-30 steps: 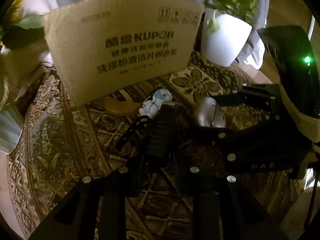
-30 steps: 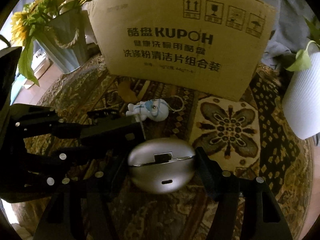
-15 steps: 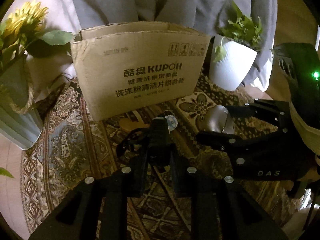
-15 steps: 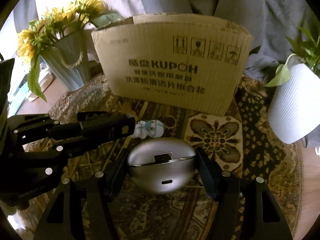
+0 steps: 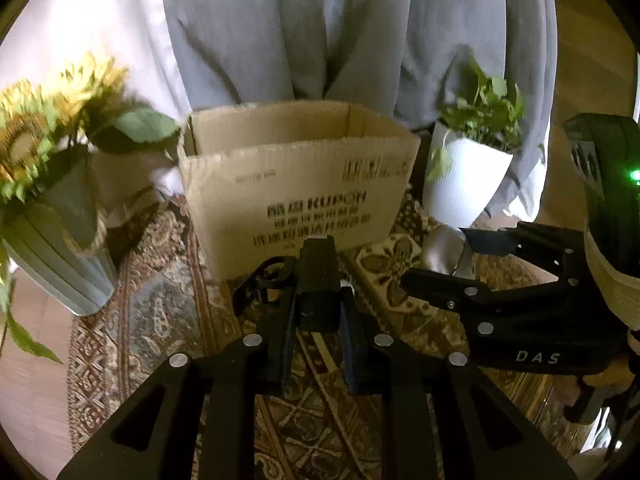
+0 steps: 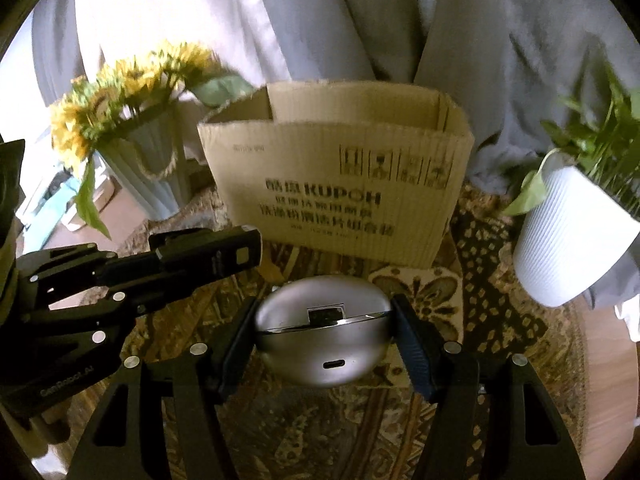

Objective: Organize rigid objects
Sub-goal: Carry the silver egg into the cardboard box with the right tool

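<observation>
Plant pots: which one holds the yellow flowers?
The grey-blue ribbed pot left of the box holds sunflowers; the white pot on the right holds green leaves.

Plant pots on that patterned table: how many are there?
2. The grey sunflower vase stands left of the cardboard box; the white pot stands right. Others may be hidden.

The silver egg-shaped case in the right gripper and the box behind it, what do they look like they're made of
The silver case looks like satin-finished plastic or metal: soft highlights, a polished seam band, a charging port. Which one is unclear. The box is plain brown corrugated cardboard: fluting ridges show along its top edge, with matte printed lettering.
</observation>
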`<state>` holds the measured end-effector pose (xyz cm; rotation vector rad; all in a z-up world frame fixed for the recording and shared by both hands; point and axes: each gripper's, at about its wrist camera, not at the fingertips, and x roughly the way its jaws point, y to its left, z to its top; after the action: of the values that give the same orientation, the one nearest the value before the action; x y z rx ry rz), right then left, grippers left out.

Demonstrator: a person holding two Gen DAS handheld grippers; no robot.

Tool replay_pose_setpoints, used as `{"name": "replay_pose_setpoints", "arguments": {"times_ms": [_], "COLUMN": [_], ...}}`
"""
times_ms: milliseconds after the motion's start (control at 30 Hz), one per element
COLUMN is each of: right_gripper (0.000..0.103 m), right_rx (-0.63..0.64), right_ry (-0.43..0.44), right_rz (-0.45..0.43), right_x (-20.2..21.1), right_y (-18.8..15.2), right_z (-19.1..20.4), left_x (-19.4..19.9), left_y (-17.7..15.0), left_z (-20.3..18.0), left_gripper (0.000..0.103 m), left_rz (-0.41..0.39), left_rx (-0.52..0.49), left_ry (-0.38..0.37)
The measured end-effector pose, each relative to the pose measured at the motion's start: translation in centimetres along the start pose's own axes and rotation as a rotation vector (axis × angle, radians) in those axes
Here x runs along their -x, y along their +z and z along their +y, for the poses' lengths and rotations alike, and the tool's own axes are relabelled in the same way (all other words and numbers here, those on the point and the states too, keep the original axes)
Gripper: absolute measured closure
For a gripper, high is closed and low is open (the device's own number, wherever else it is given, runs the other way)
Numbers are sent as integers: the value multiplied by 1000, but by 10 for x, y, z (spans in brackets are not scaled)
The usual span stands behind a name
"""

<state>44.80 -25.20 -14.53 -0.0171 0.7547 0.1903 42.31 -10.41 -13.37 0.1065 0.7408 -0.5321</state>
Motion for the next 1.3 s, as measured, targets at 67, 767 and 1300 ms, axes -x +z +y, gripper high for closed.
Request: {"name": "replay_pose_setpoints", "arguments": {"times_ms": [67, 767, 1300], "right_gripper": [37, 37, 37], "right_rx": [-1, -37, -27], "right_ry": [-1, -4, -13], "right_rz": [-24, -251, -283], "right_x": [7, 50, 23], "right_y": [4, 77, 129], "right_z": [-1, -10, -25], "left_x": [7, 41, 10], "left_y": [6, 80, 118], "left_z": [0, 3, 23], "left_gripper": [82, 82, 82], "left_rz": [-22, -243, -275], "left_rx": [1, -57, -101], "left_ry": [6, 73, 106]}}
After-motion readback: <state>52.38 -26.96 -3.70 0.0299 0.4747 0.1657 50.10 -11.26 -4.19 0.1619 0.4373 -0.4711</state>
